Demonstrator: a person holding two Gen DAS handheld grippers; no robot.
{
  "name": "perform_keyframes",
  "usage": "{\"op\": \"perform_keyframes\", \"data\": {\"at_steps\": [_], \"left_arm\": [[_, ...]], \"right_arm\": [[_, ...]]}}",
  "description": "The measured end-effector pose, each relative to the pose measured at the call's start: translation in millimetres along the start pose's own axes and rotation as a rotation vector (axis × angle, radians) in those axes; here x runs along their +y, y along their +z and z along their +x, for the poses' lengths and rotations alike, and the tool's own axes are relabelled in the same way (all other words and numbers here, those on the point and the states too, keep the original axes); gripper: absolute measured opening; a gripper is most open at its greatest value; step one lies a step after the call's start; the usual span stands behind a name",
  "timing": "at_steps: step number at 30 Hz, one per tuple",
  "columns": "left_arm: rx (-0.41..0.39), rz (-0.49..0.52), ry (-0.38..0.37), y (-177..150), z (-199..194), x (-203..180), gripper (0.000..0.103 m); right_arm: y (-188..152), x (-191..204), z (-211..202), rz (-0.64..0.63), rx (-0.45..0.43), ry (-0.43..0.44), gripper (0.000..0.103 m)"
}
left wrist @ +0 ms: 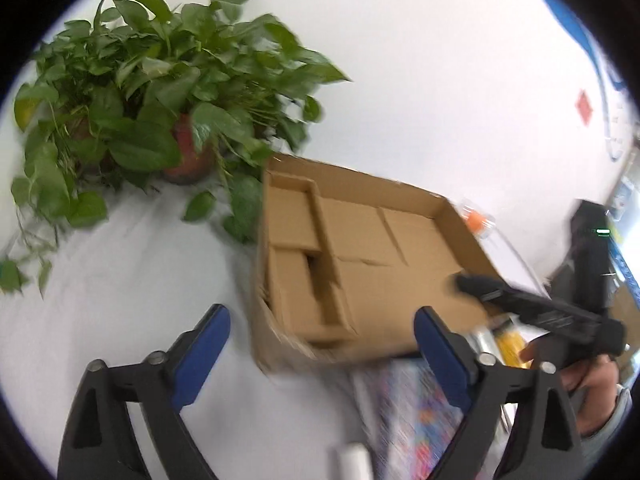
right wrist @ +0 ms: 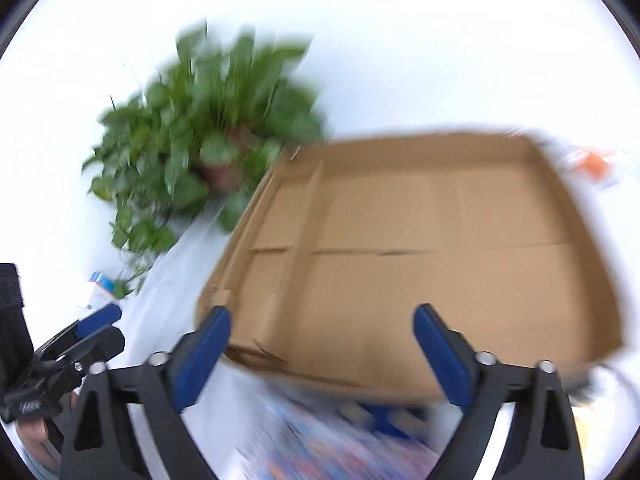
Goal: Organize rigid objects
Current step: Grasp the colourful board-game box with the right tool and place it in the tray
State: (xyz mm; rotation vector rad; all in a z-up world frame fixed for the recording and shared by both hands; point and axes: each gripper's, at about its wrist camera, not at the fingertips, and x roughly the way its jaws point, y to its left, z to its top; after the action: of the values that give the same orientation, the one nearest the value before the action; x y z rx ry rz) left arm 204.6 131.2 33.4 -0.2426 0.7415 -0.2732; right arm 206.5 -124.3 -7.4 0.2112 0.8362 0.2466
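An open, shallow cardboard box (left wrist: 360, 264) lies on a white-covered table, with nothing in it but folded cardboard flaps. My left gripper (left wrist: 322, 314) hovers open over the box's near left corner, nothing between its blue pads. My right gripper (right wrist: 322, 314) is open too, above the near edge of the box (right wrist: 420, 248), and holds nothing. A colourful printed flat item (left wrist: 420, 412) lies just in front of the box, blurred in both views. A yellow item (left wrist: 510, 344) and a white cylinder (left wrist: 352, 460) lie near it.
A leafy potted plant (left wrist: 160, 92) stands left of and behind the box, its vines trailing over the cloth. A clear bottle with an orange cap (left wrist: 476, 220) lies behind the box's right side. A person's hand (left wrist: 584, 376) grips the other tool at the right.
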Motion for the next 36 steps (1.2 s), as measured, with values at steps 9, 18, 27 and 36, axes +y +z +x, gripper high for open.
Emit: {"op": "perform_keyframes", "data": {"at_steps": [9, 18, 27, 36], "left_arm": [[0.341, 0.0, -0.327, -69, 62, -46, 0.093], [0.492, -0.007, -0.314, -91, 92, -56, 0.091], [0.361, -0.019, -0.204, -90, 39, -63, 0.08], [0.067, 0.09, -0.108, 15, -1, -106, 0.08]], "right_arm": [[-140, -13, -87, 0.039, 0.188, 0.246, 0.098], [-178, 6, -25, 0.101, 0.281, 0.177, 0.091], [-163, 26, -46, 0.05, 0.171, 0.101, 0.07], [-24, 39, -48, -0.051, 0.025, 0.165, 0.07]]}}
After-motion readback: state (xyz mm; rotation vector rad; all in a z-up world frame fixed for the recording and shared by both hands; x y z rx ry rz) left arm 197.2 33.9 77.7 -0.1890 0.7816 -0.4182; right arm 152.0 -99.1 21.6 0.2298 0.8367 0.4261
